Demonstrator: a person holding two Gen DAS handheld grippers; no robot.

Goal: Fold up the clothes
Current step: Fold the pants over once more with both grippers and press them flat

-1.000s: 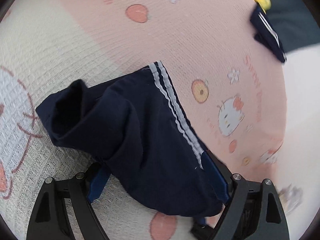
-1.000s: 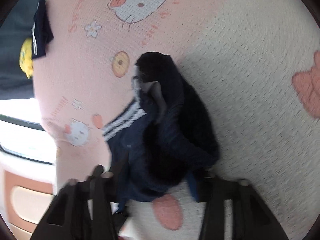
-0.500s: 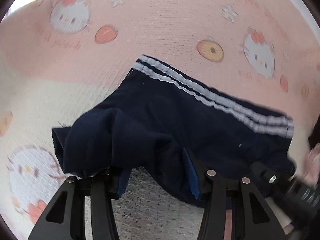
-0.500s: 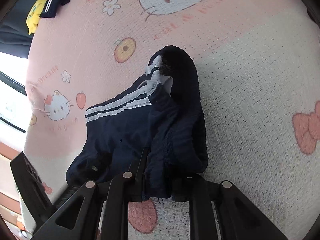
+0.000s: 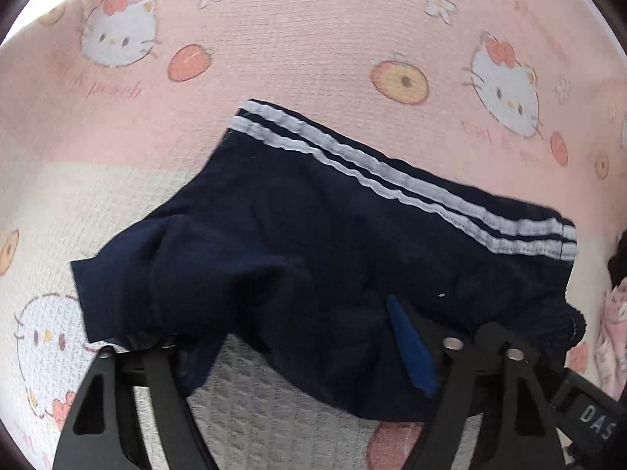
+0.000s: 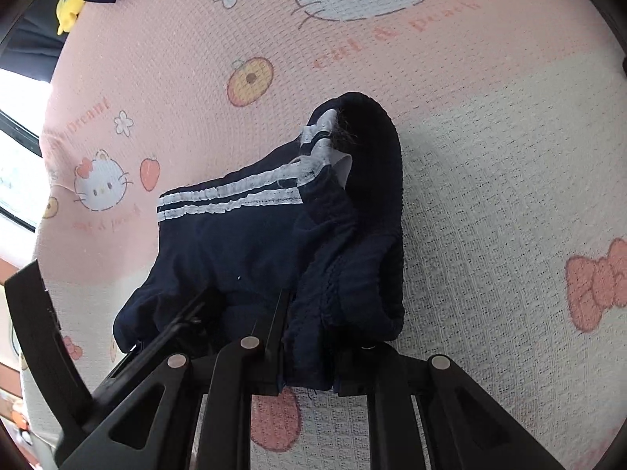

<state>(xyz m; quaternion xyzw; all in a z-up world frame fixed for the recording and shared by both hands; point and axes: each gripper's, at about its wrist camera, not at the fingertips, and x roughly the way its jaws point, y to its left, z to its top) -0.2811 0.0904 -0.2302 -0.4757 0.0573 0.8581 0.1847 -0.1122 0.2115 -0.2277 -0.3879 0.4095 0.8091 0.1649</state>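
Left wrist view: close, angled steeply down past its own fingers (image 5: pixel 411 356) onto the navy shorts (image 5: pixel 313 235). Right wrist view: equally close, equally steep. Shared: the shorts (image 6: pixel 254 243) and the cat-print blanket (image 5: pixel 313 39) (image 6: pixel 490 156) beneath.

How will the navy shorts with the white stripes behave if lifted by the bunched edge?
The navy shorts look thin and floppy: they lie in soft folds, so they would likely sag. The right gripper already pinches bunched cloth, so slipping seems unlikely. Probably light.
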